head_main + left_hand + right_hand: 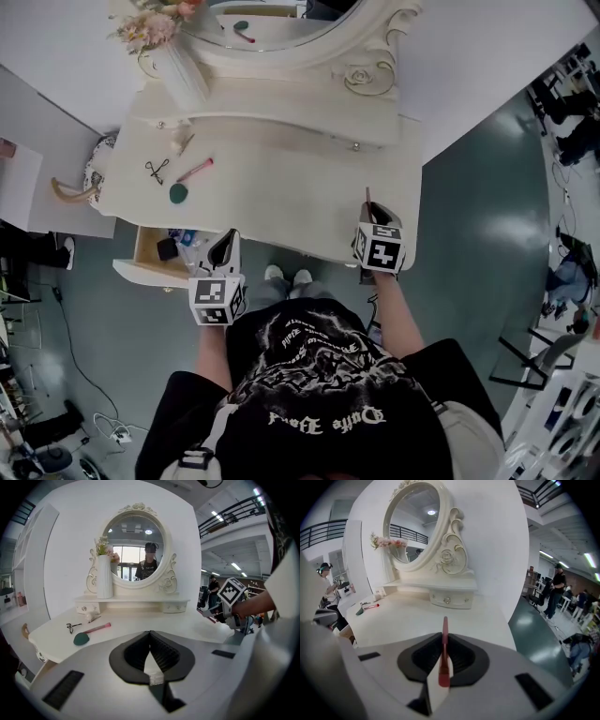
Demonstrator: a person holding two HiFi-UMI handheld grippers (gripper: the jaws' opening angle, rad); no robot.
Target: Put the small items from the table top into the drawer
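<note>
Your right gripper (444,638): jaws clenched on a thin red stick (445,660), pinched near its lower end. The stick's long axis runs straight along the jaws, and its free end pokes out ahead toward the mirror side. Your left gripper (150,635): jaws closed together, ribbed pads meeting at the tip, nothing between them. In the head view the right gripper sits at the right front edge of the tabletop (281,192), stick clear of the surface. The open drawer (141,247) lies well off to your left, under the tabletop's left front corner, with a few things already inside. The relation that matters is that the drawer is across your body from the held stick, with the left gripper standing between them, just beside the drawer's right end. Judgement: carry the stick leftward along the front edge, then tip it so its length lies along the drawer rather than across it. Still on the tabletop, left side: scissors (156,170) and a pink-handled brush (194,172), both nearer your left gripper.
</note>
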